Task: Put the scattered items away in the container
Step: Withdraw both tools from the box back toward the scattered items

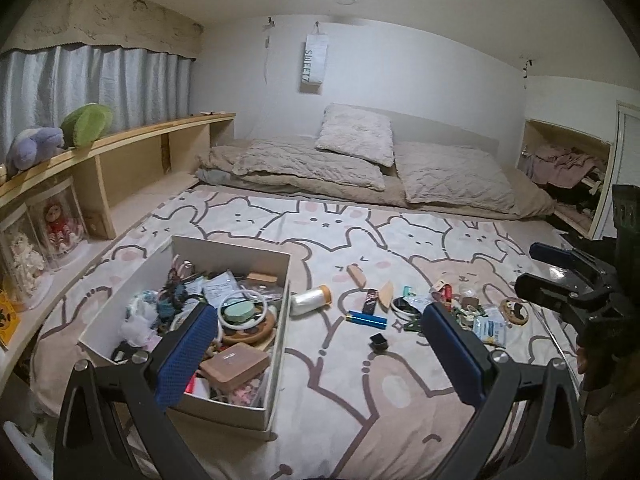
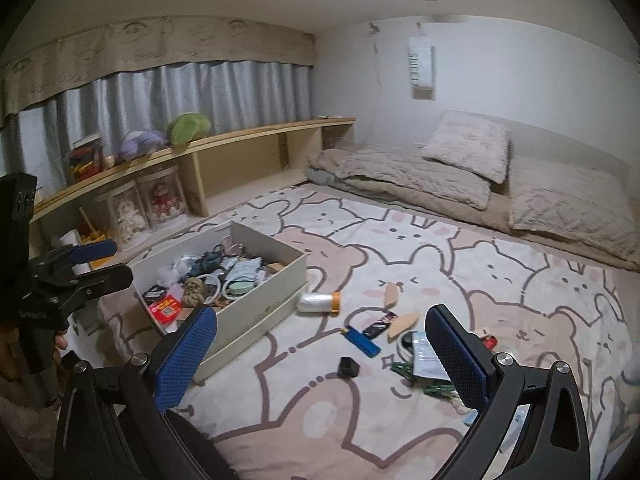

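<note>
An open white cardboard box (image 1: 240, 252) (image 2: 260, 316), filled with small clutter, sits on the bear-print blanket. Loose items lie to its right: a white roll with an orange cap (image 1: 310, 300) (image 2: 318, 303), a blue lighter (image 1: 368, 320) (image 2: 362, 342), a small black cube (image 1: 379, 342) (image 2: 348, 367), two wooden pieces (image 1: 358, 276) (image 2: 404, 324) and green clips (image 2: 404, 370). My left gripper (image 1: 320, 344) (image 2: 122, 262) hovers open over the box's right wall, holding nothing. Above the black cube, my right gripper (image 2: 320, 352) (image 1: 528, 268) is also open and holds nothing.
A low wooden shelf (image 1: 160, 132) with plush toys and clear jars runs along the left under grey curtains. Pillows (image 1: 356, 140) and a folded quilt lie at the far end. More small packets and a round wooden piece (image 1: 514, 308) lie at the right of the blanket.
</note>
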A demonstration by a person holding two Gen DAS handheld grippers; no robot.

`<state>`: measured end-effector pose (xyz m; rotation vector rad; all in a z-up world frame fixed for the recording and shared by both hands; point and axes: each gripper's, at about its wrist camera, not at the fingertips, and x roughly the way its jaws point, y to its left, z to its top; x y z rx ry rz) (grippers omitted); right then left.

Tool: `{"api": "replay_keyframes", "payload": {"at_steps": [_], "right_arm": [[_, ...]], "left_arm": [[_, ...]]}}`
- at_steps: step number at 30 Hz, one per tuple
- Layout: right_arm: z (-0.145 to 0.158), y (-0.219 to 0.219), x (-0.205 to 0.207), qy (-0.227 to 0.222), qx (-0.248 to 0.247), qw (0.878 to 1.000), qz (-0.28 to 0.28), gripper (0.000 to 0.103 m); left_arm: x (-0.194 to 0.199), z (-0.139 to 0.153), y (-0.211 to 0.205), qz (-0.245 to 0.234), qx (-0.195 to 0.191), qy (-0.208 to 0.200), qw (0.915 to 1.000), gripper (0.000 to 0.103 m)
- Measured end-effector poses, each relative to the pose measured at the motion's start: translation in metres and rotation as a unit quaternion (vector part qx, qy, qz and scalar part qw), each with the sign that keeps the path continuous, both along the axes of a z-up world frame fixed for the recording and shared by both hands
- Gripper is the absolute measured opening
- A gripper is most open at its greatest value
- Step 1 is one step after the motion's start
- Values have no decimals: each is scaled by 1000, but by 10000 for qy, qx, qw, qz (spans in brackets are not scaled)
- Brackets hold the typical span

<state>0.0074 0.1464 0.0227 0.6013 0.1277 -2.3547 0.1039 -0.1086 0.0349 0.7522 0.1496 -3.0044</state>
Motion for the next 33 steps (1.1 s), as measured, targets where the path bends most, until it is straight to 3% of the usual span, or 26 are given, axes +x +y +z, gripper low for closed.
{"api": "replay_keyframes", "payload": {"at_steps": [15,27,33], "right_arm": [[-18,74,-23,-197,-59,9960,-866,103],[-53,129,-50,-664,-320,9828,-1694,103],[-73,144,-66,-904,-444,9742,-2022,103]], "left_arm": [[-45,-16,36,-333,113,-124,9993,103],[-90,-47,78,-707,-21,-420,9966,103],[-113,-68,85,-623,-82,-589,9963,103]]}}
